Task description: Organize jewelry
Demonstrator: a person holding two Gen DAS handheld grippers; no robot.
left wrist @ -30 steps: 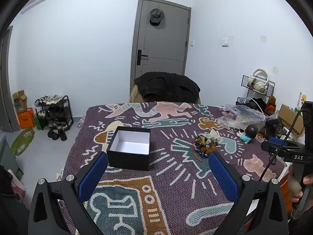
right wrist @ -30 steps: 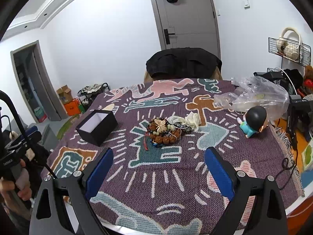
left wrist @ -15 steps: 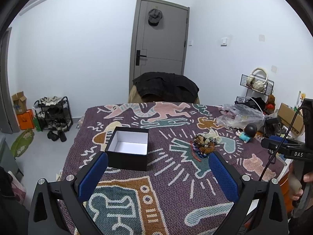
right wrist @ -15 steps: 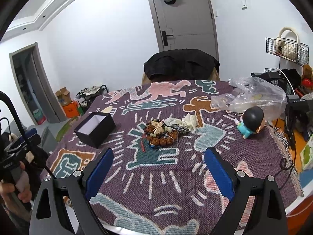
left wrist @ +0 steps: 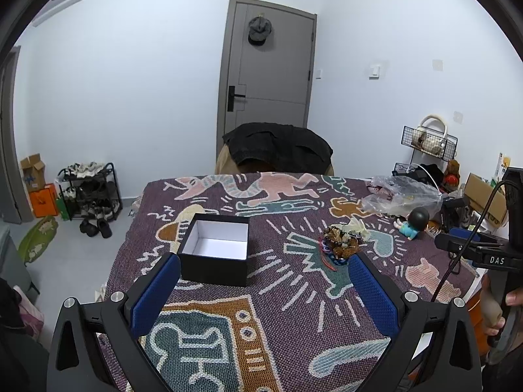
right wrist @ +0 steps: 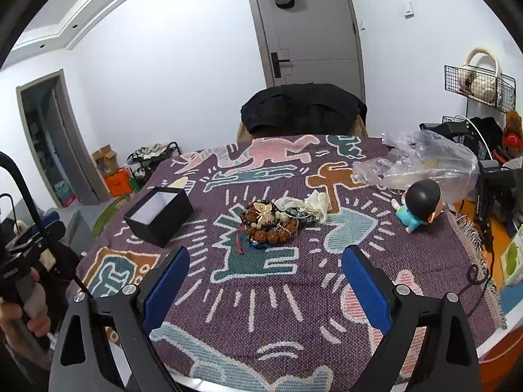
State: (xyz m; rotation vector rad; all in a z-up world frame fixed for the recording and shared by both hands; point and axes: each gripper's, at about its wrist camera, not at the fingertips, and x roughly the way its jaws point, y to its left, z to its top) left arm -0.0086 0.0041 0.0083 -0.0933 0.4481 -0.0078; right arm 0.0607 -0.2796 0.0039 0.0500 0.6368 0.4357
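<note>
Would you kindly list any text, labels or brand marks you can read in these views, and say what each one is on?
"DAS": white letters on the black mount of the right gripper, seen from the left wrist.
White lettering on the left gripper handle in the right wrist view: too blurred to read.
Print on the cardboard boxes by the wall: too small to read.

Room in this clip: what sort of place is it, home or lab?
Probably a lived-in home room, not a lab: a shoe rack by the wall, a cap hung on the door, and a table under a patterned blanket holding jewelry.
</note>
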